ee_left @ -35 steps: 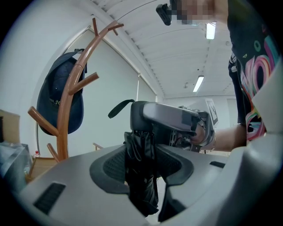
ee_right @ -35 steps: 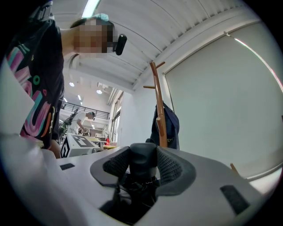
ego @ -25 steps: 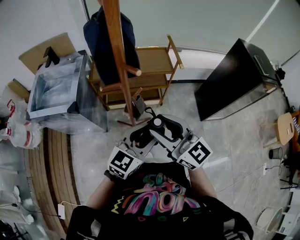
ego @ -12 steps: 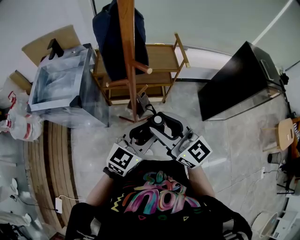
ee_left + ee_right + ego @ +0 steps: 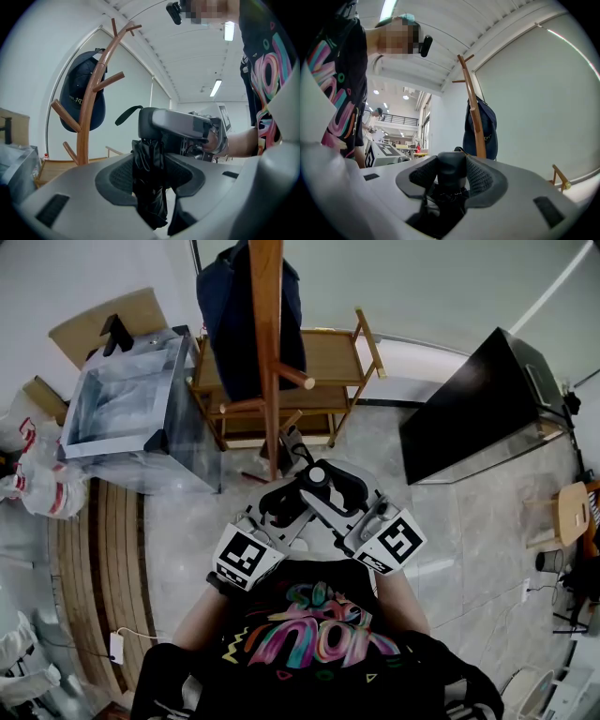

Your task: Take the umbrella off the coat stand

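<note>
I look steeply down past my chest at both tongs, held close together in front of me over a grey tiled floor (image 5: 487,521). The folded black umbrella (image 5: 149,201) is off the coat stand (image 5: 268,352) and is held between the two tongs, on the near side of the stand and not touching it.

In the left gripper view, the left tongs (image 5: 151,171) are partly open and clamped on the bunched black fabric of the umbrella, which hangs down between the two padded jaws. The right tongs show just beyond, coming in from the right.

In the right gripper view, the right tongs (image 5: 451,180) stand fairly wide and press on the thick black handle (image 5: 451,166), which fills the gap between the pads. Black fabric and a cord hang below it.

The stand is a wooden pole with short upward pegs, at the far centre. A navy item (image 5: 234,315) hangs from its far left side; I cannot tell if it is a bag or a cap. A wooden rack (image 5: 330,357) stands behind the stand. A clear box (image 5: 122,418) sits at the left and a black cabinet (image 5: 469,418) at the right.
</note>
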A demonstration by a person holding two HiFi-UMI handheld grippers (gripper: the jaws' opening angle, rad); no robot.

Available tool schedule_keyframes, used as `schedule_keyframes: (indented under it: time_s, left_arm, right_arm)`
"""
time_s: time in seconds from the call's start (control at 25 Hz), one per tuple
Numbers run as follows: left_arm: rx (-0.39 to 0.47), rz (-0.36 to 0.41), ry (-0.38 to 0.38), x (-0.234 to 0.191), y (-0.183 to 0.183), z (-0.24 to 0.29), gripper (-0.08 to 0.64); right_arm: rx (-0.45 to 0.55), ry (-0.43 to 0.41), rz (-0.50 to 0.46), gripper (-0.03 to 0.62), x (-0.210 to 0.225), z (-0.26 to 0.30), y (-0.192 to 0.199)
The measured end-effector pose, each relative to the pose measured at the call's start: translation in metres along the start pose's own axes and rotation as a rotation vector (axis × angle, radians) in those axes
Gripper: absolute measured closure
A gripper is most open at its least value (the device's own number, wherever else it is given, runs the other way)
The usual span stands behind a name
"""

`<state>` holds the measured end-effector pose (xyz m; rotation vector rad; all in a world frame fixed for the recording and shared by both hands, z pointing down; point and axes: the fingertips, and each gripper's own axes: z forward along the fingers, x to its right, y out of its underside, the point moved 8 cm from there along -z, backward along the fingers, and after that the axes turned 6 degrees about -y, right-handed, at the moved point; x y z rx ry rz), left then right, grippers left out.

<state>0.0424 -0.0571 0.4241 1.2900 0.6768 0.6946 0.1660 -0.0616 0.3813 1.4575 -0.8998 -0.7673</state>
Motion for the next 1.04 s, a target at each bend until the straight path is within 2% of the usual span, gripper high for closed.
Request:
schedule_keyframes:
  time_s: [1.04]
  left_arm:
    - [-0.004, -0.023, -0.004, 0.0036, 0.0008, -0.0032, 0.374]
  right_arm:
    - [0.006, -0.009, -0.001, 0.383, -0.0028, -0.0015, -0.0037]
